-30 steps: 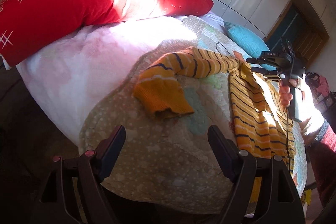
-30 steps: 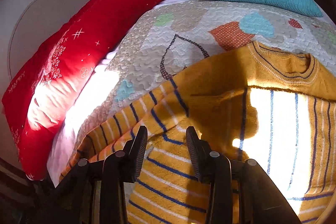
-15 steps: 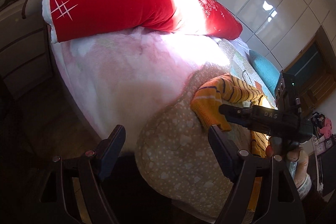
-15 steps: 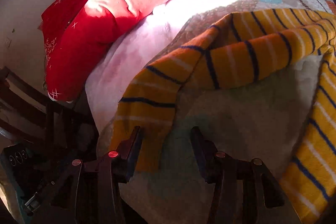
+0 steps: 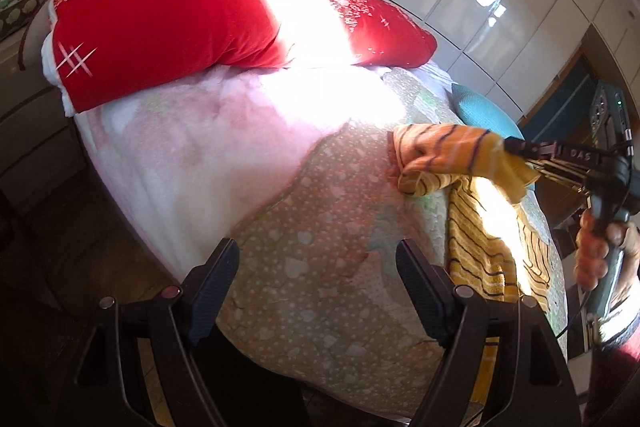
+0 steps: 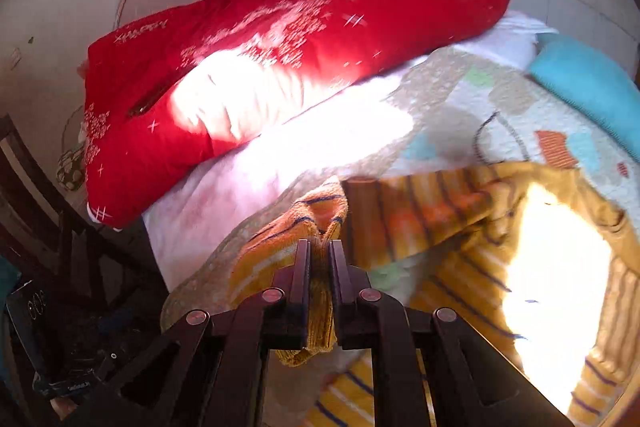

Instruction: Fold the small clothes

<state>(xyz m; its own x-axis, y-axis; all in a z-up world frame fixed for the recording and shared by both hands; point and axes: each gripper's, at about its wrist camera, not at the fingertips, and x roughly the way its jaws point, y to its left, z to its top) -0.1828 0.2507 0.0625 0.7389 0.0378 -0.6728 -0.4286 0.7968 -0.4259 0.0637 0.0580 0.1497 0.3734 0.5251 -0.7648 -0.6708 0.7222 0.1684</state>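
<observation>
Mustard-yellow knit with thin navy stripes: a small sweater lies on the patchwork quilt that covers the bed, its body spread flat in a patch of hard sunlight near the quilt's right side. One sleeve is lifted off the quilt and bunched, its cuff end pinched in the right gripper; the jaws are closing on it, with only the thickness of the knit between the two dark fingers. A bare hand grips that tool's handle at the right edge of the left wrist view. The left gripper hangs over the quilt's dotted near edge, jaws spread wide with nothing between them, well apart from the sweater. Behind the quilt a pale pink fleece blanket runs up to a big red cushion scattered with white sparkles. A teal cushion sits at the far end of the bed, beyond the sweater's collar.
</observation>
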